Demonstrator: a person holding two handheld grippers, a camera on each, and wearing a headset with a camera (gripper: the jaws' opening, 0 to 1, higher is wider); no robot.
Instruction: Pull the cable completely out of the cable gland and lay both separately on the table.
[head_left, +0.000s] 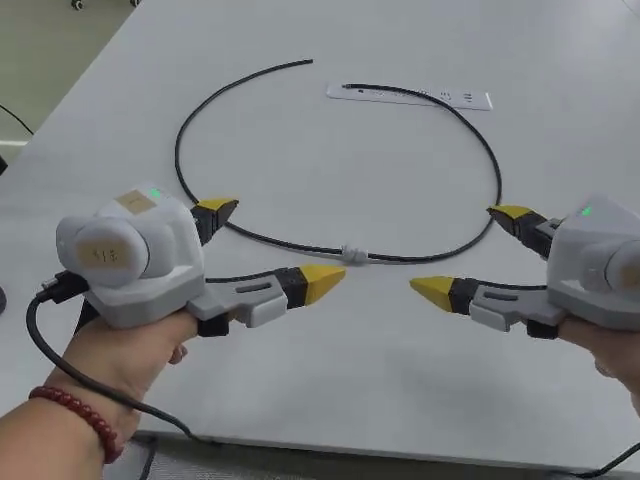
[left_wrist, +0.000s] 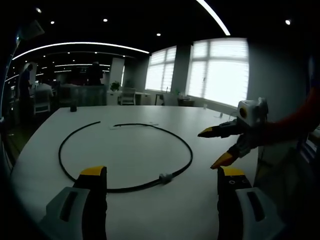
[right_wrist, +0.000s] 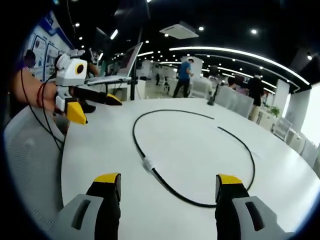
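Note:
A long black cable (head_left: 232, 90) lies in a wide ring on the pale table (head_left: 400, 380), its two ends almost meeting at the far side. A small white cable gland (head_left: 353, 254) sits threaded on the near arc of the ring. The gland appears as well in the left gripper view (left_wrist: 165, 177) and in the right gripper view (right_wrist: 147, 163). My left gripper (head_left: 275, 245) hovers open just left of the gland, above the cable. My right gripper (head_left: 470, 252) hovers open to the gland's right. Neither touches cable or gland.
A white strip with printed marks (head_left: 410, 96) lies flat under the cable's far right end. The table's near edge (head_left: 380, 455) runs just below my hands. Chairs, desks and people stand in the room beyond the table (right_wrist: 190, 75).

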